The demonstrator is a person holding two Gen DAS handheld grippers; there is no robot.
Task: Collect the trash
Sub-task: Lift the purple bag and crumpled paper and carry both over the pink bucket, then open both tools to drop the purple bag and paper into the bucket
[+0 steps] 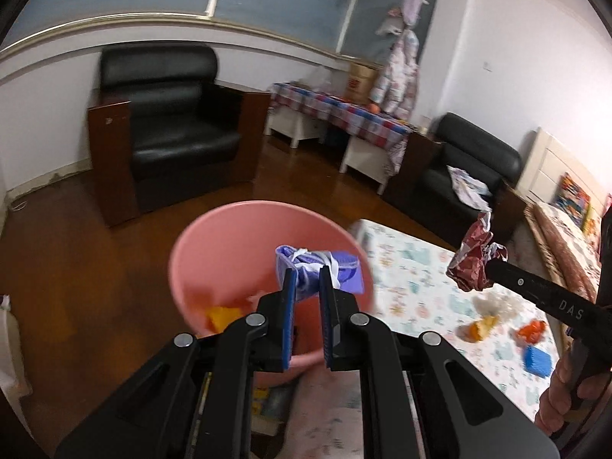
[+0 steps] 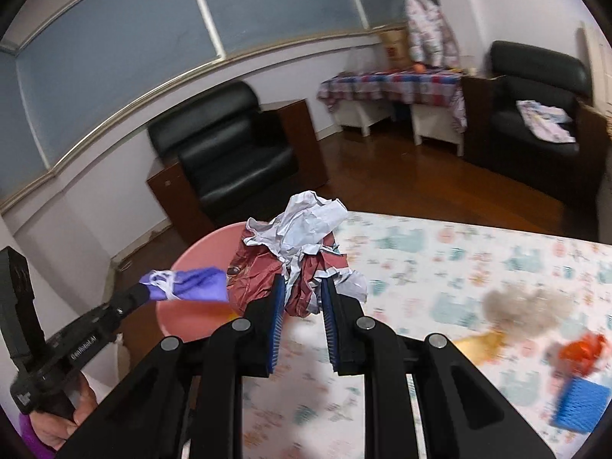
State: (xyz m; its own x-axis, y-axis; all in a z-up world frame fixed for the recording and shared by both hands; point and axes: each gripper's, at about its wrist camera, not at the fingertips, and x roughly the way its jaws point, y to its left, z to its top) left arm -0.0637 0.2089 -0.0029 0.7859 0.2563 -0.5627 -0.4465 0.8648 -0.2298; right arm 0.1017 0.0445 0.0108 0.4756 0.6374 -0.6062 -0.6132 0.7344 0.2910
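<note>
Left gripper: your left gripper (image 1: 309, 273) is clenched on a crumpled purple wrapper (image 1: 319, 269); in the left wrist view it sits at the centre, over the pink bucket (image 1: 214, 244).
Right gripper: your right gripper (image 2: 302, 287) grasps a crumpled red and white paper (image 2: 302, 244) between its blue pads (image 2: 277, 306); in the left wrist view this paper (image 1: 476, 264) is at the right, apart from the bucket rim.
Pink bucket: it stands on the wooden floor (image 1: 76, 252), just beside the patterned mat (image 1: 428, 275). Inside it you see orange and yellow pieces (image 1: 225, 311) at the bottom; what they are I cannot tell.
Trash on the mat: at the lower right of the right wrist view lie a grey fluffy clump (image 2: 528, 304), a yellow piece (image 2: 482, 344), an orange wrapper (image 2: 585, 352) and a blue scrubber (image 2: 581, 405), all blurred.
Hands: your right hand (image 1: 566, 386) holds the handle at the right edge.
</note>
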